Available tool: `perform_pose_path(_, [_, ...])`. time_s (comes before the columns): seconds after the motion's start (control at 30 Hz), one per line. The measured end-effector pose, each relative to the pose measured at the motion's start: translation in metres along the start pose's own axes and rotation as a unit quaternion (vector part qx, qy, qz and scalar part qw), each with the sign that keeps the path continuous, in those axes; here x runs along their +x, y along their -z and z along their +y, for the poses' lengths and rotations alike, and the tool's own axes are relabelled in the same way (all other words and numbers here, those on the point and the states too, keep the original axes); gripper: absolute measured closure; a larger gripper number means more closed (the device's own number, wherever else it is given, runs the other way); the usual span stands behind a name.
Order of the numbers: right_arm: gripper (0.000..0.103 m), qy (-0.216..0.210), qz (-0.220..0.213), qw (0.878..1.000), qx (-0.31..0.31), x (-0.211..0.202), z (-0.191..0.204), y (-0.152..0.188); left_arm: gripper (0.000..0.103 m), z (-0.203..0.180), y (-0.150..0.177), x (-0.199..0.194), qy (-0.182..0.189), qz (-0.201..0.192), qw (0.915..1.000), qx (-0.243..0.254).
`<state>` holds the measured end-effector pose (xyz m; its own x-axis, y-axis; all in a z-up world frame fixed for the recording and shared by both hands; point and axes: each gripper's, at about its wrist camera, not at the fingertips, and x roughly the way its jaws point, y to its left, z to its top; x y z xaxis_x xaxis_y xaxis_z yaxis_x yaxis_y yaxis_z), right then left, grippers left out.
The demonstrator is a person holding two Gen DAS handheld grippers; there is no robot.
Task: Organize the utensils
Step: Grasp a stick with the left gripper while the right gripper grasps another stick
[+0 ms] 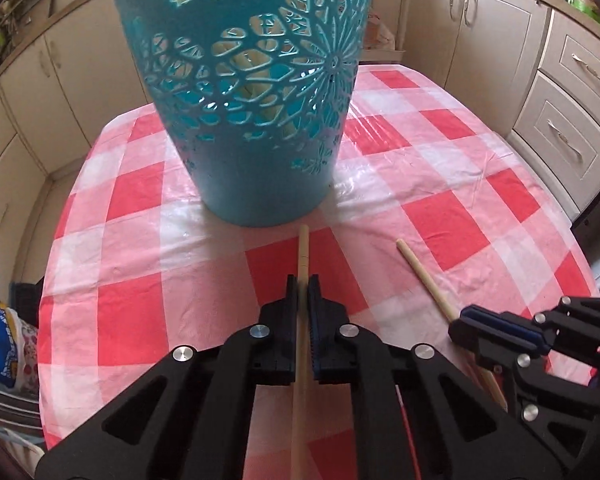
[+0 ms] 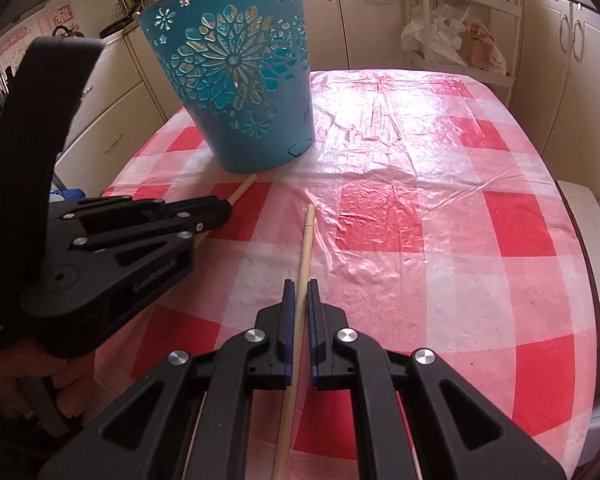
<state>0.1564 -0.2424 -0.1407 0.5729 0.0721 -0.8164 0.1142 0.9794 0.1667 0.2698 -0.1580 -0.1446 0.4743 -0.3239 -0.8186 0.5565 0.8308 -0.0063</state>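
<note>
A teal cut-out basket (image 1: 252,92) (image 2: 236,80) stands upright on the red-and-white checked tablecloth (image 1: 460,220) (image 2: 440,220). My left gripper (image 1: 303,292) (image 2: 226,210) is shut on a thin wooden stick (image 1: 303,248) (image 2: 244,190) whose tip lies just short of the basket's base. My right gripper (image 2: 300,292) (image 1: 458,322) is shut on a second wooden stick (image 2: 307,236) (image 1: 420,272), pointing up the table to the right of the basket. Both sticks run back under the grippers, so their other ends are hidden. A hand (image 2: 40,384) holds the left gripper.
Beige cabinets (image 1: 480,20) and drawers (image 1: 572,120) ring the table. A white rack with plastic bags (image 2: 452,40) stands behind the far edge. A white stool (image 2: 596,248) sits by the right edge, and a blue printed bag (image 1: 4,344) is on the floor at left.
</note>
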Motion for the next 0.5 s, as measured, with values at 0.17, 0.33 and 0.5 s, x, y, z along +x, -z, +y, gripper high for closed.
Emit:
perform_pose_path(0.17, [0.096, -0.002, 0.006, 1.000, 0.002, 0.000, 0.001, -0.002, 0.097, 0.007, 0.009, -0.009, 0.015, 0.015, 0.9998, -0.006])
perform_pose_path(0.33, [0.096, 0.005, 0.009, 1.000, -0.007, 0.003, 0.004, -0.006, 0.057, 0.007, 0.001, -0.009, -0.011, 0.019, 0.9997, 0.005])
perform_pose_path(0.5, [0.097, 0.008, 0.004, 1.000, -0.014, 0.004, 0.005, -0.004, 0.098, -0.007, 0.004, -0.006, 0.000, 0.015, 0.9993, 0.034])
